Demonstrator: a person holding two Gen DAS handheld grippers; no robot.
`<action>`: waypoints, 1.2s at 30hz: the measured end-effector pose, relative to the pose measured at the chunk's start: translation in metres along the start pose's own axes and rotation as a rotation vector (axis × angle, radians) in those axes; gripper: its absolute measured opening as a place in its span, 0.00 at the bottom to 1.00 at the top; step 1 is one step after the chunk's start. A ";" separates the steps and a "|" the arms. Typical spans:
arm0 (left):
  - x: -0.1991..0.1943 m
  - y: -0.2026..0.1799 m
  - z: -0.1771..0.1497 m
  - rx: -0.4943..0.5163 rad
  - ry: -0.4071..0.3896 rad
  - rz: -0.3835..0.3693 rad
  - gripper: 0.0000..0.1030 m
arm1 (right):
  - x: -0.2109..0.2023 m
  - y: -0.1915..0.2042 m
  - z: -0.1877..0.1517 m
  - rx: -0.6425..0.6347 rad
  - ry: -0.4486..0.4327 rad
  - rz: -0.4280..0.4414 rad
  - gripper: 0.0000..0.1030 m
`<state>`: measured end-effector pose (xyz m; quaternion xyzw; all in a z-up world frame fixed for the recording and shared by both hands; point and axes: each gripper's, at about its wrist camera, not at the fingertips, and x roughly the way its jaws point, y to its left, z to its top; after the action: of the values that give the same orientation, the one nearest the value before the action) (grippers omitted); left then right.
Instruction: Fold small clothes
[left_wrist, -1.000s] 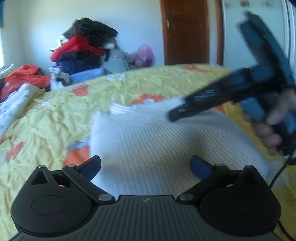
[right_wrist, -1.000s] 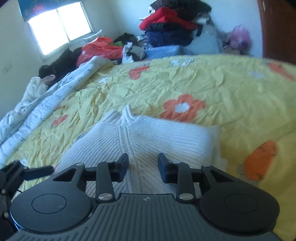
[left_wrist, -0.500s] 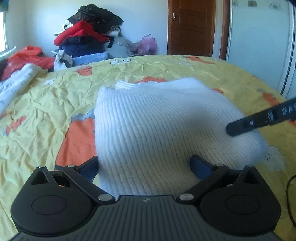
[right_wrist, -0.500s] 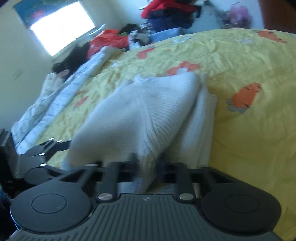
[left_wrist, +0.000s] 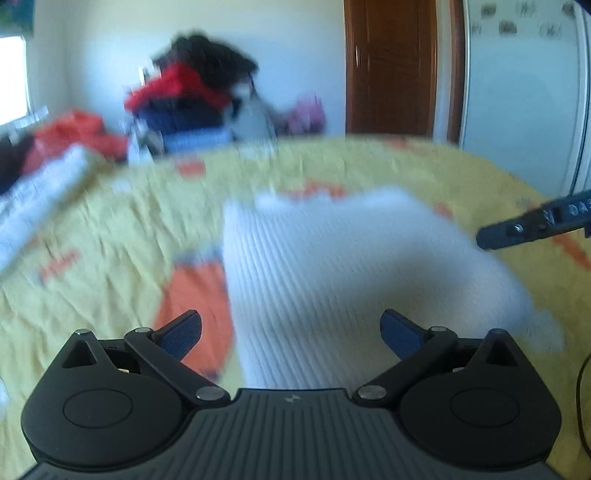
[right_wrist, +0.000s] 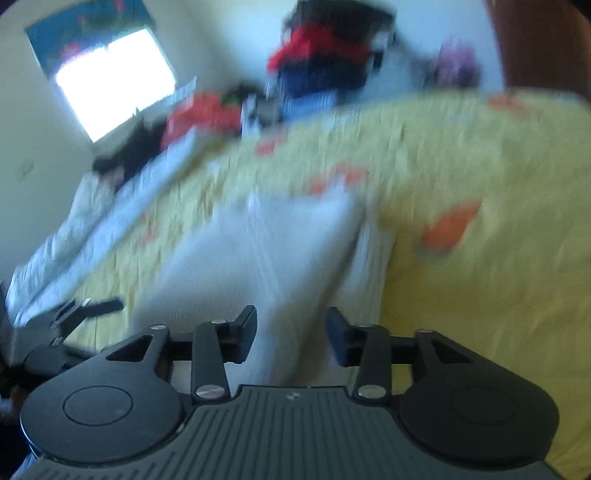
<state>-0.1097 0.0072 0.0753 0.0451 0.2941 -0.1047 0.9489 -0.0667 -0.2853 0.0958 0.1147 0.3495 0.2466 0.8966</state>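
Both grippers, the left gripper (left_wrist: 290, 334) wide open and the right gripper (right_wrist: 290, 334) just opening, straddle the white sweater (left_wrist: 351, 266) mid-bedspread (left_wrist: 110, 221); lift clear without snagging.

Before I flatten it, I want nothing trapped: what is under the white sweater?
The white sweater lies folded on the yellow bedspread, covering part of an orange flower print. In the right wrist view a lower white layer shows beneath. Anything else underneath is hidden.
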 end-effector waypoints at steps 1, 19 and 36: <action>-0.002 0.000 0.006 -0.010 -0.016 -0.016 1.00 | 0.001 0.006 0.007 -0.013 -0.034 0.004 0.50; 0.049 -0.029 0.017 0.056 0.047 -0.035 1.00 | 0.117 0.016 0.047 -0.123 0.046 -0.147 0.61; 0.006 -0.022 -0.022 0.010 0.038 -0.066 1.00 | 0.017 0.055 -0.017 -0.053 -0.038 0.050 0.67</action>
<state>-0.1221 -0.0115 0.0530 0.0420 0.3129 -0.1364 0.9390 -0.0871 -0.2285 0.0945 0.1042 0.3229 0.2759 0.8993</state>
